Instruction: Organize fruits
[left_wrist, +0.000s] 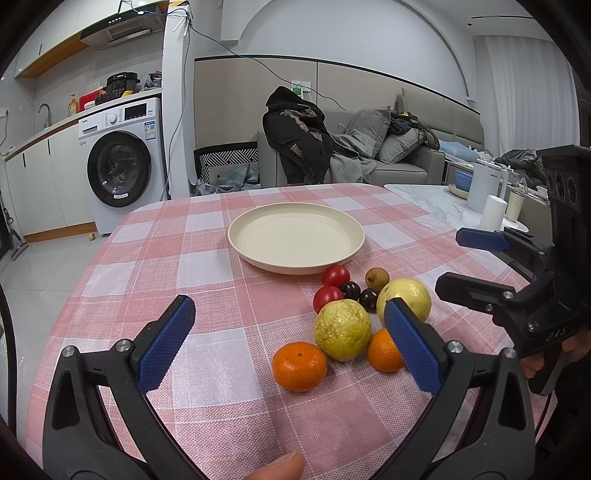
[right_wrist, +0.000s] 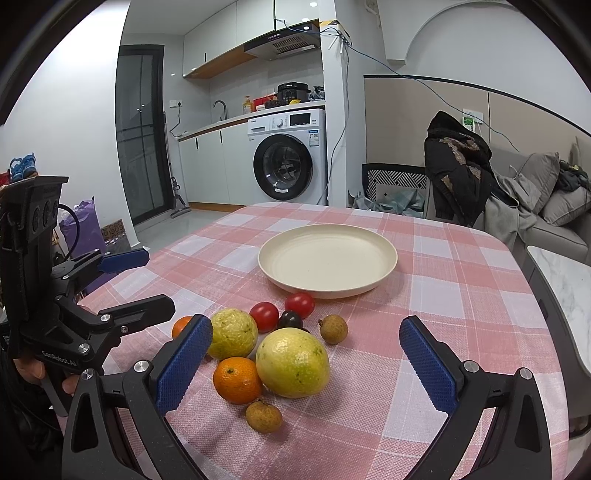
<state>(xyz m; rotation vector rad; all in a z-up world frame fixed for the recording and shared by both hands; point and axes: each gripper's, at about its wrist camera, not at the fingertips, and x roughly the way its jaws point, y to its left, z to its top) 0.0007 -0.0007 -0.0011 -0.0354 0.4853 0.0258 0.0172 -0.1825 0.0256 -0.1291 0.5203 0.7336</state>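
A cream plate (left_wrist: 295, 236) (right_wrist: 327, 258) sits empty on the pink checked tablecloth. In front of it lies a cluster of fruit: two yellow-green guavas (left_wrist: 341, 328) (right_wrist: 291, 362), two oranges (left_wrist: 299, 365) (right_wrist: 237, 379), two red tomatoes (left_wrist: 335, 276) (right_wrist: 299, 304), dark plums (left_wrist: 350, 290) (right_wrist: 290, 319) and brown longans (left_wrist: 377, 277) (right_wrist: 263, 416). My left gripper (left_wrist: 291, 328) is open and empty, just short of the fruit. My right gripper (right_wrist: 306, 347) is open and empty, its fingers either side of the cluster. Each gripper shows in the other's view (left_wrist: 480, 266) (right_wrist: 133, 280).
The table's right edge meets a marble counter (left_wrist: 436, 203) with a white kettle (left_wrist: 484, 184) and cups. A sofa with clothes (left_wrist: 306, 136) stands behind the table. A washing machine (left_wrist: 122, 162) stands at the back left.
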